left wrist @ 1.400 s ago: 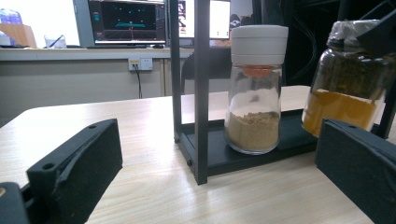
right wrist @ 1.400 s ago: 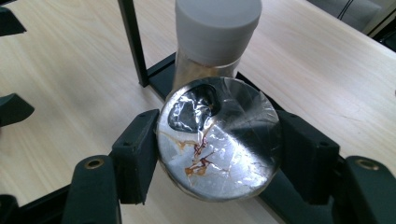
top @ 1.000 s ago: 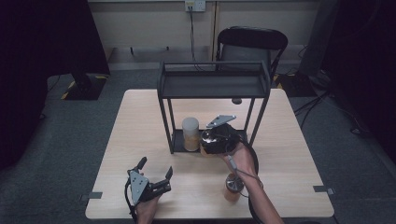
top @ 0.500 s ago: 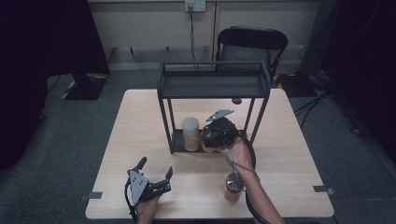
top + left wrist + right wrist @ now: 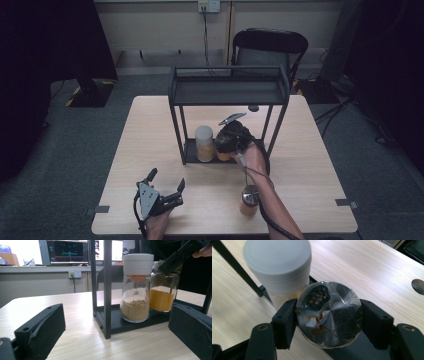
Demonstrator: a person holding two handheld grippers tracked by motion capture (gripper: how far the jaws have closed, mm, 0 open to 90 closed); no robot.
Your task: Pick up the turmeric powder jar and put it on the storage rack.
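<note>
1. The right gripper [image 5: 329, 317] is clenched on the top of a glass jar of orange powder [image 5: 162, 298], its black jaws pressing either side of the round, foil-sealed mouth [image 5: 329, 315]. The jar sits at the shelf's bottom tray [image 5: 140, 322]; I judge it is being placed there.
2. Next move, likely: release and pull back without nudging the neighbour.
3. Just beside the gripper stands a cylindrical glass jar of tan powder with a matte white cap [image 5: 278, 263].
4. Farther off, the left gripper [image 5: 165, 192] rests released on the pale wood-grain table [image 5: 320, 150].
</note>
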